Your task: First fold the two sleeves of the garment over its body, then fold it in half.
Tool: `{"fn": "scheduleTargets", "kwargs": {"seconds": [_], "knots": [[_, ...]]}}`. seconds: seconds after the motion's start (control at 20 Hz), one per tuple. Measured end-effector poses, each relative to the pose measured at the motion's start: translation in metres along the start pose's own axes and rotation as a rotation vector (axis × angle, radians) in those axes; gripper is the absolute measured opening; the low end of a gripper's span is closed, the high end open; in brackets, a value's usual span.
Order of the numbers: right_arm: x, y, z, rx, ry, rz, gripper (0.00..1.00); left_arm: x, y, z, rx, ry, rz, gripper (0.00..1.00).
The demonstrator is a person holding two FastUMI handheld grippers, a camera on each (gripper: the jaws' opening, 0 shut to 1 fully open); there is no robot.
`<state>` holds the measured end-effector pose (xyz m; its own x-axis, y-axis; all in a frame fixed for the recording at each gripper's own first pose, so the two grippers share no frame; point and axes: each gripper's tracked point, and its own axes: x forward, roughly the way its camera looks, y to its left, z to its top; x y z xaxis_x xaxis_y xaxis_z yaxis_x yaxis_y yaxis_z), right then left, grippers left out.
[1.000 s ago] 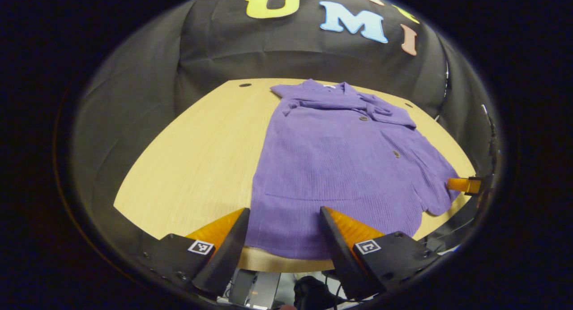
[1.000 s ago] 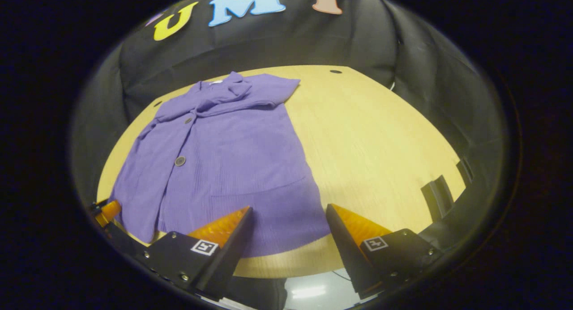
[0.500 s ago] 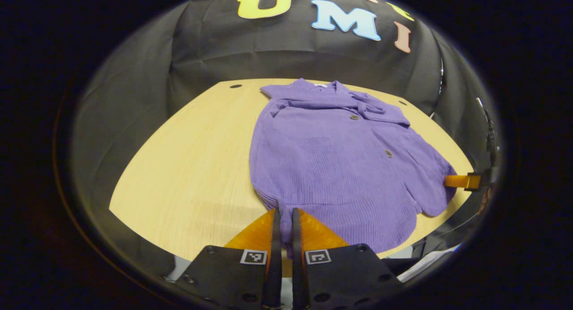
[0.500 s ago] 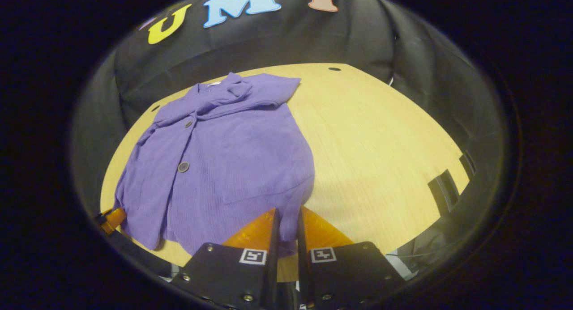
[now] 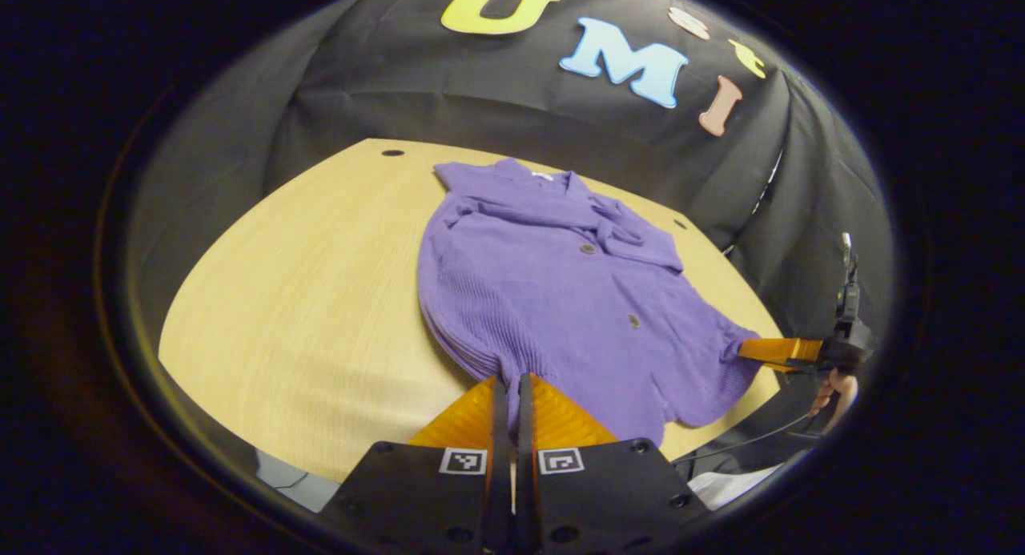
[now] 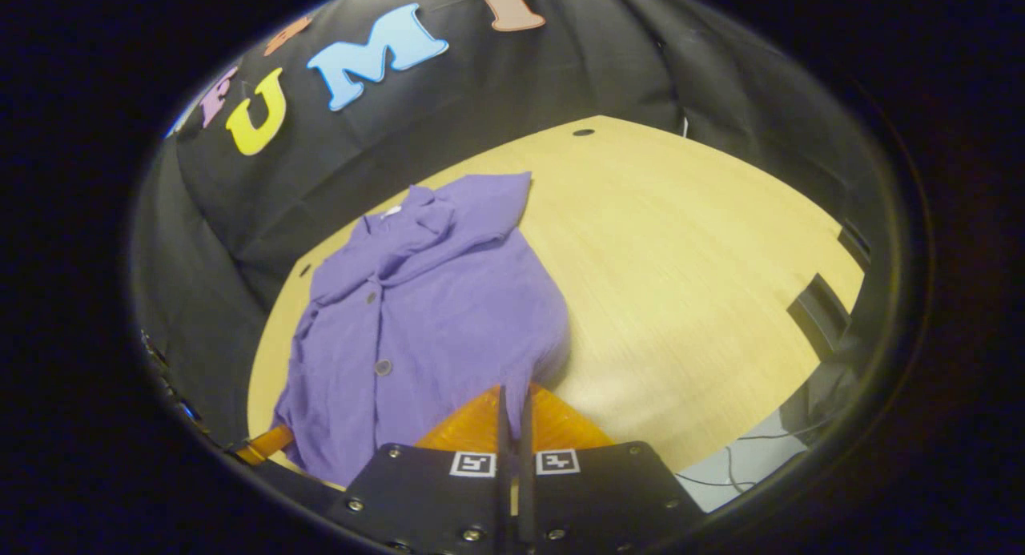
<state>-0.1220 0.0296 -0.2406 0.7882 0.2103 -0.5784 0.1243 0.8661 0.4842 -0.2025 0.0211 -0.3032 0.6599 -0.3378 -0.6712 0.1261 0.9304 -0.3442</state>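
Purple garment point(image 5: 560, 299), two hand-held grippers

Left hand-held gripper point(image 5: 508, 379): fingers pressed together, pinching the near hem of the garment point(image 5: 560, 291), hem corner lifted off the surface. Right hand-held gripper point(image 6: 512, 391): fingers likewise closed on the hem's other corner, seen far off in the left gripper view as one flat wedge biting the cloth edge. Behind it, probably the holding hand point(image 5: 833, 391), blurred at the rim.
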Motion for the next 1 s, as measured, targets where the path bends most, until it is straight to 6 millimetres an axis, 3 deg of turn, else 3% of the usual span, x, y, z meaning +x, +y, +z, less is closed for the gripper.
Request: {"fn": "scheduleTargets", "kwargs": {"seconds": [0.4, 0.65, 0.85, 1.0], "knots": [[-0.009, 0.059, 0.07, -0.038, -0.125, 0.109, 0.04, -0.005, -0.016, 0.098, -0.069, -0.126, -0.083, 0.09], [0.0, 0.088, 0.125, -0.066, -0.182, 0.17, 0.04, 0.004, -0.019, 0.165, -0.074, -0.216, -0.087, 0.1], [0.017, 0.109, 0.171, -0.061, -0.205, 0.235, 0.04, 0.033, -0.013, 0.217, -0.095, -0.27, -0.056, 0.09], [0.041, 0.12, 0.206, -0.058, -0.215, 0.269, 0.04, 0.058, -0.01, 0.257, -0.117, -0.304, -0.035, 0.09]]}}
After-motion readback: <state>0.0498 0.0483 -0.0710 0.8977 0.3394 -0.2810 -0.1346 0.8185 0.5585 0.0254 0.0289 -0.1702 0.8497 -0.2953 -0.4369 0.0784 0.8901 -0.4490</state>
